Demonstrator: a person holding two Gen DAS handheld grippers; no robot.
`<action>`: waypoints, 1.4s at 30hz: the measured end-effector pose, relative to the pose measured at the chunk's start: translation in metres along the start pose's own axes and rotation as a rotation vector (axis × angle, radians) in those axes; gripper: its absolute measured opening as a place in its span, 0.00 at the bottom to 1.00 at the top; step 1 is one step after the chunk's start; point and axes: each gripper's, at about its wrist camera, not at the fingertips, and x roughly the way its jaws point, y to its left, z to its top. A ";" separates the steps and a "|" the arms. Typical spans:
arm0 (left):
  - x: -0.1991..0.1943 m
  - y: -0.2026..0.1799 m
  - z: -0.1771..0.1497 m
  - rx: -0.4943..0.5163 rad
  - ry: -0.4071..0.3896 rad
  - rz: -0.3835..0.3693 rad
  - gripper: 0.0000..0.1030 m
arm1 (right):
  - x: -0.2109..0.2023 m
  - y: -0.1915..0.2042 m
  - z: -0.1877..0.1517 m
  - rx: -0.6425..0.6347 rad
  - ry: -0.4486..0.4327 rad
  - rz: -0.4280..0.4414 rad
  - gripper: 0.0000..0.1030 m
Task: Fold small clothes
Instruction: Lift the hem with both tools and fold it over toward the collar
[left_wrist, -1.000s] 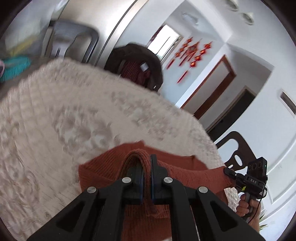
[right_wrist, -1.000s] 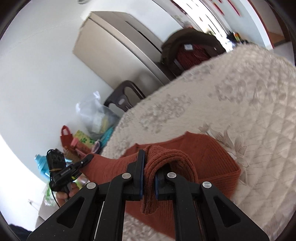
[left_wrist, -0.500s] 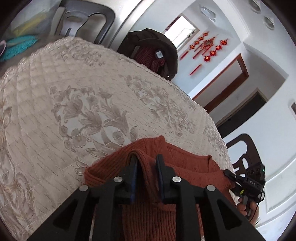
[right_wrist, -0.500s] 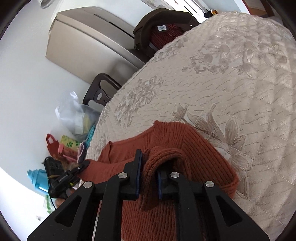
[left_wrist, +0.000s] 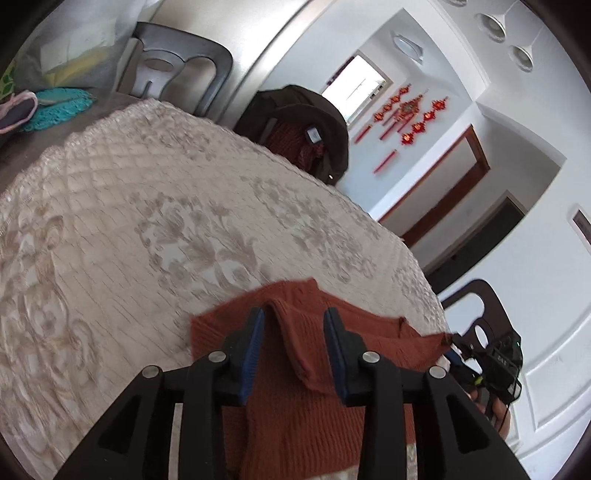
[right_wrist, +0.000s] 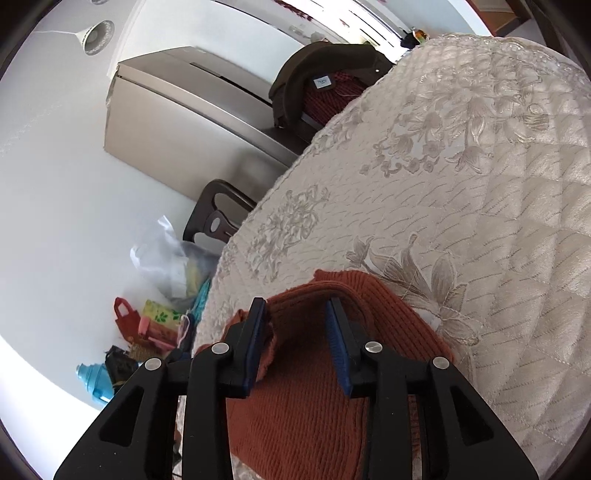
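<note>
Lying right under both claws is a rust-red knitted sweater (left_wrist: 295, 413), spread on the cream quilted tablecloth (left_wrist: 110, 229) at its near edge. The left gripper (left_wrist: 293, 325) stands released, its blue-padded fingers (left_wrist: 251, 350) parted, and a raised fold of the knit sits loose between them without being pinched. The right gripper (right_wrist: 298, 314) is likewise spread wide over the same sweater (right_wrist: 306, 406), with a hump of fabric arching ahead of its fingertips and a frayed edge touching the inner face of its left finger (right_wrist: 255, 343). To the right of the left claw, past the sweater's far corner, the other handheld device (left_wrist: 498, 362) shows, gripped in a hand. Ahead of both claws the embroidered cloth (right_wrist: 461, 184) stretches away over the round table. Off to the left of the right claw, low by the wall, a clear plastic bag (right_wrist: 173, 266) bulges with pale and yellow things I cannot make out, a small red tote (right_wrist: 125, 317) stands beside colourful packets, and a blue bottle (right_wrist: 92, 380) stands nearer. Farther beyond the table, a dark jacket (left_wrist: 306, 122) hangs over a chair back, a second dark chair (right_wrist: 218, 218) stands near the table rim, and a steel refrigerator (right_wrist: 177, 122) rises against the white wall.
</note>
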 end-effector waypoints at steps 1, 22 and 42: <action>0.004 -0.003 -0.005 0.005 0.029 -0.005 0.37 | 0.000 0.000 -0.001 -0.004 0.003 0.006 0.33; 0.015 -0.036 -0.025 0.113 0.046 0.007 0.42 | 0.002 0.031 -0.044 -0.171 0.068 -0.065 0.33; 0.042 -0.084 -0.079 0.339 0.164 0.045 0.42 | -0.001 0.045 -0.086 -0.373 0.093 -0.264 0.33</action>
